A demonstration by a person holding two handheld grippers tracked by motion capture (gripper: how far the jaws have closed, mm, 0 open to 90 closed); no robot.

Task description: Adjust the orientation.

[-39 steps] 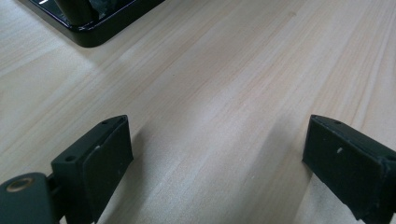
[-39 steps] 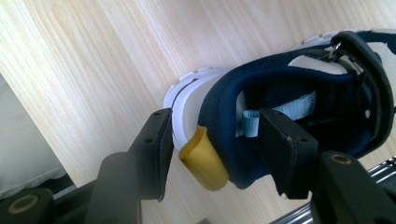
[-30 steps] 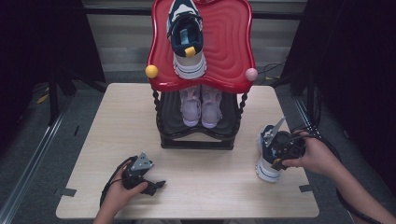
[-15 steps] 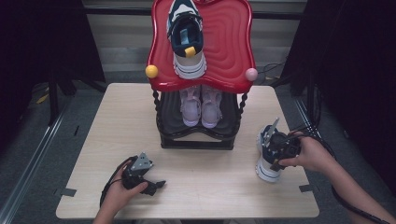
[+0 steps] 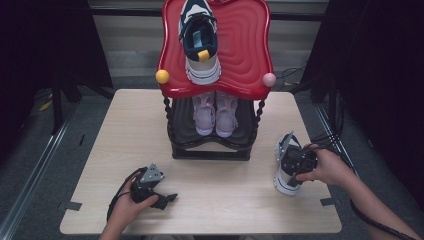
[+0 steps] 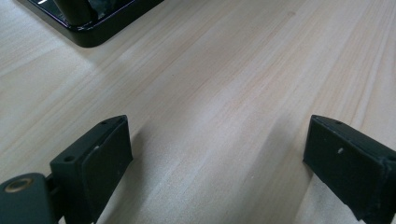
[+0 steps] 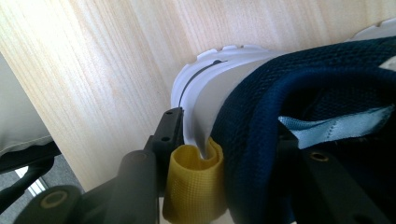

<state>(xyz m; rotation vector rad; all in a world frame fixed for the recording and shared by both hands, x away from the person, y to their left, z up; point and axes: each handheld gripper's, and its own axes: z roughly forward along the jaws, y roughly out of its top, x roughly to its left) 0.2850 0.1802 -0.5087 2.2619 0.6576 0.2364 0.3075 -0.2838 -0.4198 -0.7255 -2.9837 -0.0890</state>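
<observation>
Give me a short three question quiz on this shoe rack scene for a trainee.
1. True or false: the left claw holds a shoe.
2. What is the right claw closing on? A) the navy sneaker's heel B) the pink pair C) the rack's post
3. What stands on the red top shelf?

Key: 1 false, its jaws are open over bare table. 2 A. 3 A matching navy sneaker.

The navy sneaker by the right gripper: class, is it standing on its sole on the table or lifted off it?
Standing. The sneaker rests sole-down on the table; the right gripper has its jaws around the heel.
</observation>
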